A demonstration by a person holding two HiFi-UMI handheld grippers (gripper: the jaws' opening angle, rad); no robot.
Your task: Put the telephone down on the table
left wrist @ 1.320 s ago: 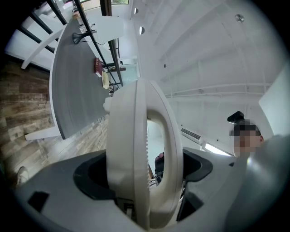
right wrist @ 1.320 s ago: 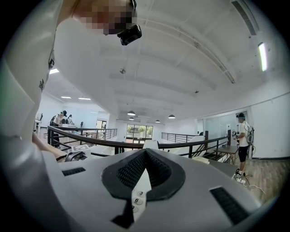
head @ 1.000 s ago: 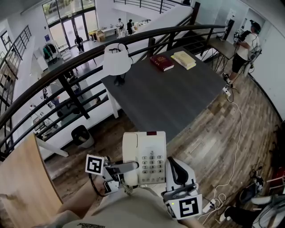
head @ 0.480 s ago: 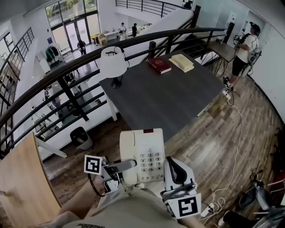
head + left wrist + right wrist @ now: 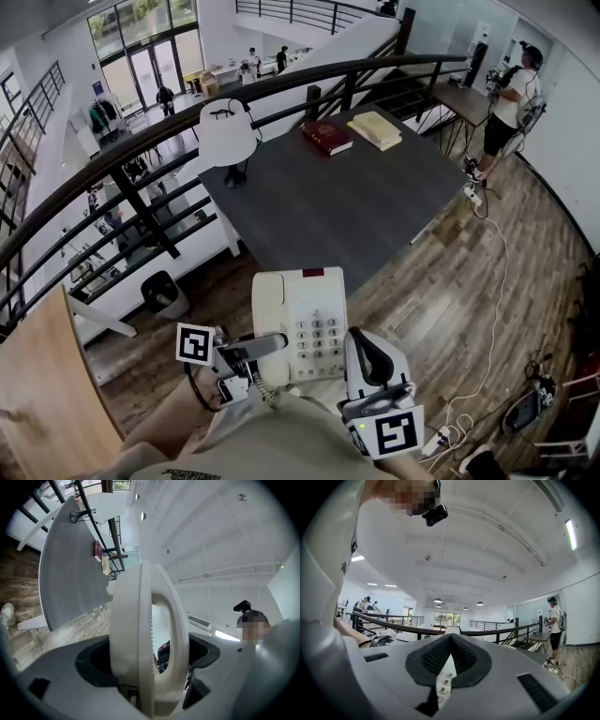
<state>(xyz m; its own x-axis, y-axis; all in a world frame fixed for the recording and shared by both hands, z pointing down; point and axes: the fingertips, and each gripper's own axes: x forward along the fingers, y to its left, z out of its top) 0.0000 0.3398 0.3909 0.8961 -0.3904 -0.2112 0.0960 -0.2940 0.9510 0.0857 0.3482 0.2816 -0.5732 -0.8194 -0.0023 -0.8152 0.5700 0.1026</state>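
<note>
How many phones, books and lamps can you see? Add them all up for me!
telephone: 1
books: 2, the red book and the yellow book
lamp: 1
Total: 4

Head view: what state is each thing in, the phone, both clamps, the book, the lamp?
telephone: held off the table, handset on cradle.
left gripper: shut on telephone.
right gripper: shut on telephone.
red book: closed, flat on table.
lamp: upright on table.
</note>
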